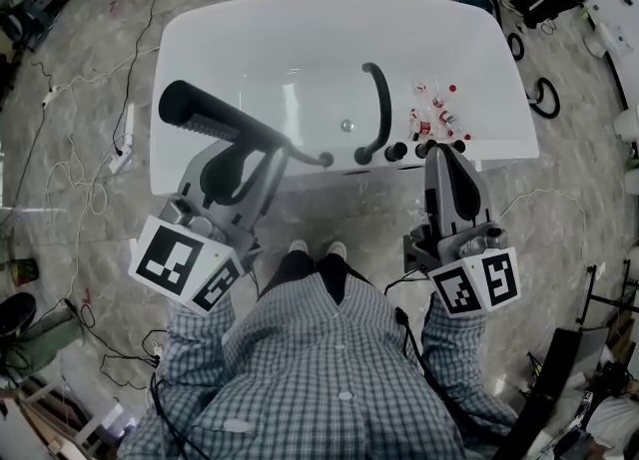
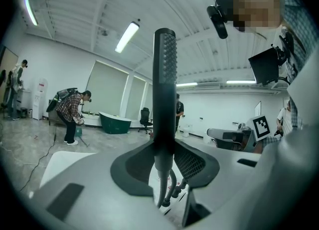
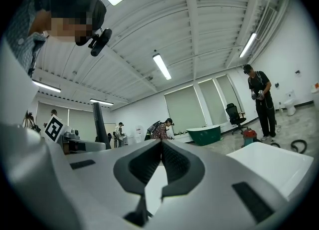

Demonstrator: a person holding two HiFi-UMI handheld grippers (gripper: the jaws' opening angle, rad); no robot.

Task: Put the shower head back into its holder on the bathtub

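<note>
White oval bathtub (image 1: 250, 39) on grey marble floor (image 1: 85, 44): left hand-held gripper (image 1: 272, 152) clamps the black stick-shaped shower head (image 1: 205, 117) by its handle above the near rim; right hand-held gripper (image 1: 442, 156) is closed, empty.

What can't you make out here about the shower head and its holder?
Holder: head view, right gripper covers the bathtub rim beside the knobs; no holder identifiable.
Shower head, gripped section: left gripper view, covered by the pads of the left gripper.
Bottles on rim: head view, too small to read.
</note>
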